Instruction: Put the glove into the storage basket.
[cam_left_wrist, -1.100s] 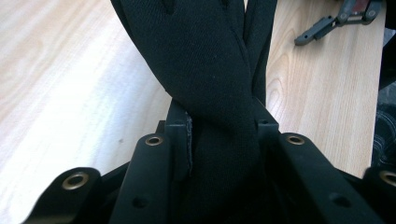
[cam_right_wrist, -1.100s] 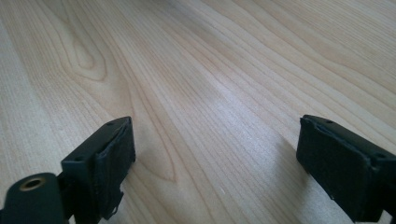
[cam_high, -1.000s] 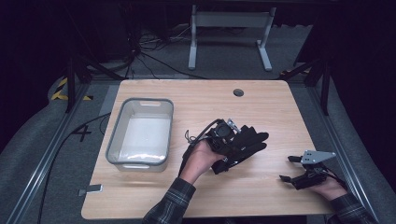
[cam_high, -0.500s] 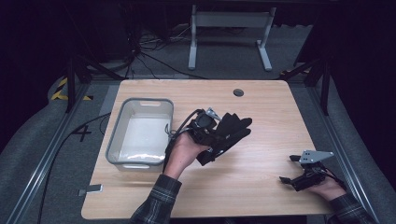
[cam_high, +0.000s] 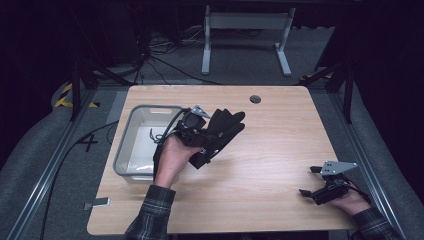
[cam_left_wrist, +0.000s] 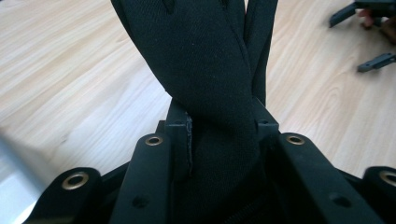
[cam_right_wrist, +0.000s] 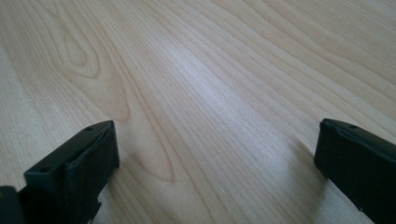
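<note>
A black glove (cam_high: 226, 126) hangs limp from my left gripper (cam_high: 209, 141), which is shut on it above the table, just right of the clear bin (cam_high: 125, 145). In the left gripper view the glove (cam_left_wrist: 205, 70) is pinched between both jaws of my left gripper (cam_left_wrist: 222, 128) and drapes forward over them. My right gripper (cam_high: 307, 181) rests low at the table's front right corner. Its jaws have just been opening and now stand wide apart. In its own view my right gripper (cam_right_wrist: 217, 144) has only bare wood between the fingers.
The wooden table (cam_high: 270, 150) has a round cable hole (cam_high: 255, 99) near its far edge. The bin sits at the left side, with a pale sheet inside. My right gripper (cam_left_wrist: 369, 32) appears far off in the left gripper view. Dark floor and cables surround the table.
My left hand has carried the glove left and away from the person, a little higher, up to the bin's right wall. The right hand has stayed where it was.
</note>
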